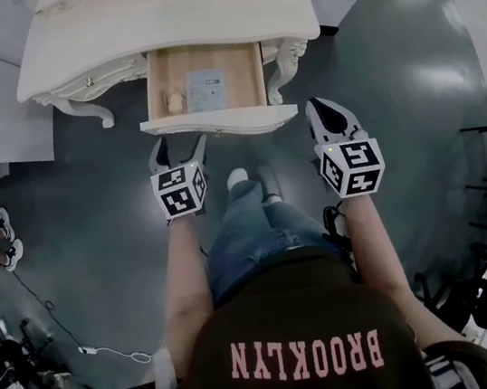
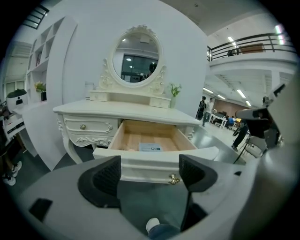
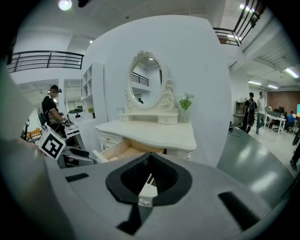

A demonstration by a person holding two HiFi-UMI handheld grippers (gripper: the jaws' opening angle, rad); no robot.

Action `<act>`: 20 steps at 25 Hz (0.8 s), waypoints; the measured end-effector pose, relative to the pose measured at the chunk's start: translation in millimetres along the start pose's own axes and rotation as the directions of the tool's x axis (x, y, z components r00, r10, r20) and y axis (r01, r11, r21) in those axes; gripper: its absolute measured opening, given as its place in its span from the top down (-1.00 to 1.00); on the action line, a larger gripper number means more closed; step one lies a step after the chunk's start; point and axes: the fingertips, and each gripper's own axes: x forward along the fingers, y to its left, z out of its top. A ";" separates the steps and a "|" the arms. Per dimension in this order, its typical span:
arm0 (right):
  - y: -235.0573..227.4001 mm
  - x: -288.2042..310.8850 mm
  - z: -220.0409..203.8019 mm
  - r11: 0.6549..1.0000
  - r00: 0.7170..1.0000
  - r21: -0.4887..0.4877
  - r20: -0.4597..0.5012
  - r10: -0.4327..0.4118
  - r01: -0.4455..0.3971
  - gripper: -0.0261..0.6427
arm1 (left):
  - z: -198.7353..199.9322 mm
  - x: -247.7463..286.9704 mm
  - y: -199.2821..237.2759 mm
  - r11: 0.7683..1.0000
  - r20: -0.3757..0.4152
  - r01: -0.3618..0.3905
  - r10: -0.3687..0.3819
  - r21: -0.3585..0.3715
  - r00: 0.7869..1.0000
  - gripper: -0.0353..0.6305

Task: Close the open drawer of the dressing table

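The cream dressing table [image 1: 161,19] stands ahead of me, with its middle drawer [image 1: 218,122] pulled out. A pale booklet [image 1: 205,90] and a small round object [image 1: 175,102] lie inside the drawer. My left gripper [image 1: 180,144] is open just in front of the left part of the drawer's front panel, with nothing between its fingers. In the left gripper view the open left gripper [image 2: 150,174] frames the front panel [image 2: 154,161] and its brass knob [image 2: 174,179]. My right gripper [image 1: 326,110] is shut, just off the panel's right end. In the right gripper view the right gripper [image 3: 149,159] shows the drawer [image 3: 117,151] beyond it.
An oval mirror [image 2: 137,56] stands on the table top, and a white shelf unit [image 2: 42,65] lies to the left. My leg and shoe [image 1: 236,179] are under the drawer's front. A cable [image 1: 103,351] runs over the grey floor at the left. People [image 3: 248,112] stand far behind.
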 end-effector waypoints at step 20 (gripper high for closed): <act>-1.2 25.7 -18.3 0.997 0.997 0.019 -0.043 -0.070 0.071 0.93 | -30.2 50.2 23.8 0.999 -0.115 0.013 -0.007 0.049 0.993 -0.18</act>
